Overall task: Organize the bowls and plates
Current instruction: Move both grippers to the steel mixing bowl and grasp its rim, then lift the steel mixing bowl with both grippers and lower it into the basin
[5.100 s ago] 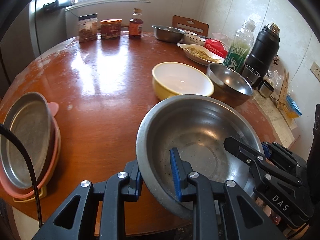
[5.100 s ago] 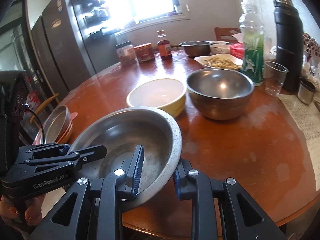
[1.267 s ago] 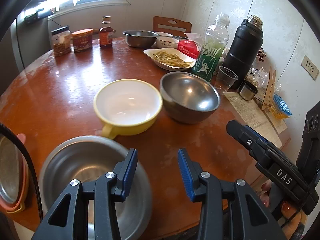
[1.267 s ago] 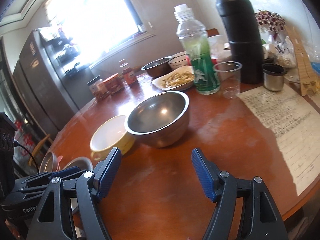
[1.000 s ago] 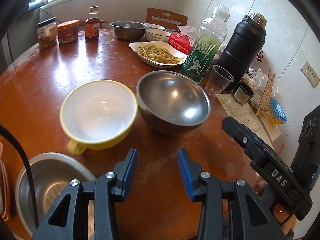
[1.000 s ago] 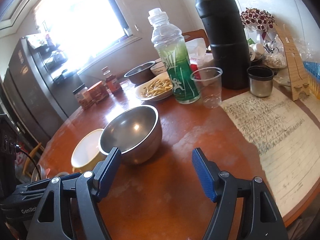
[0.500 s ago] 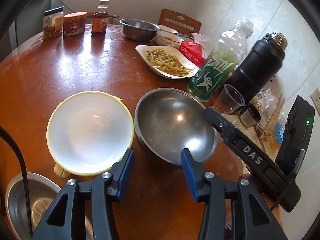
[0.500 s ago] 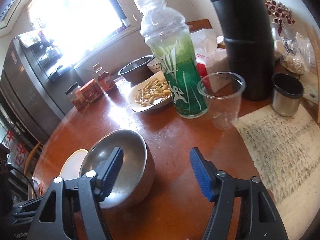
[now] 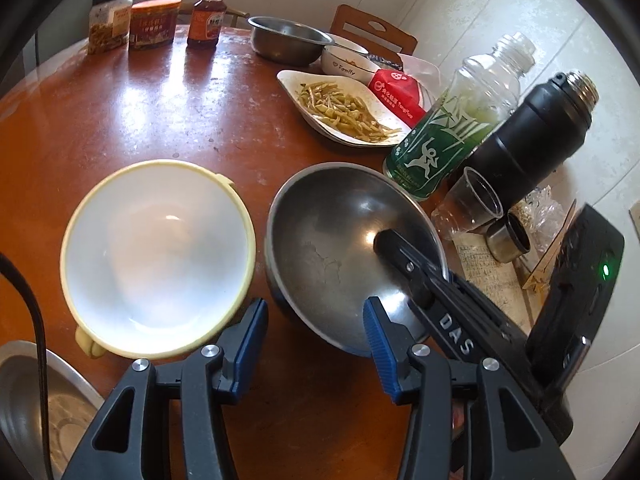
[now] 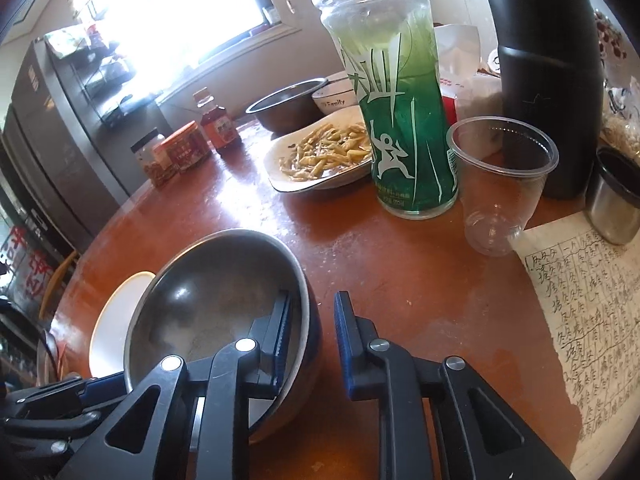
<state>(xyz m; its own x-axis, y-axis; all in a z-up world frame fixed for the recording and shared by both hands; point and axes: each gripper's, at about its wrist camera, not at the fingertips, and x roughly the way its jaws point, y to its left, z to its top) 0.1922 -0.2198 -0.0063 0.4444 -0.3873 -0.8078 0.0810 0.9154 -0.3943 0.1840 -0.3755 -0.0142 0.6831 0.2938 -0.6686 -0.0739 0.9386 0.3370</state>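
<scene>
A deep steel bowl (image 9: 328, 248) stands on the round wooden table (image 9: 160, 112), right of a yellow bowl with a white inside (image 9: 156, 252). My left gripper (image 9: 316, 328) is open, its fingers straddling the steel bowl's near rim. My right gripper (image 10: 310, 326) is open; its left finger is inside the steel bowl (image 10: 200, 304), its right finger outside the rim, not clamped. The right gripper's finger also shows inside the bowl in the left wrist view (image 9: 404, 260). A wide steel basin (image 9: 24, 404) sits at the near left.
A green drink bottle (image 10: 396, 120), clear plastic cup (image 10: 500, 188), black thermos (image 10: 548, 80), small steel cup (image 10: 616, 200) and a written paper (image 10: 592, 312) crowd the right. A dish of food (image 9: 344, 108), another steel bowl (image 9: 286, 40) and jars (image 9: 152, 28) stand at the back.
Both grippers have moved forward onto the deep steel bowl. The right gripper has narrowed and now has one finger inside its rim. The basin released earlier stays at the near left.
</scene>
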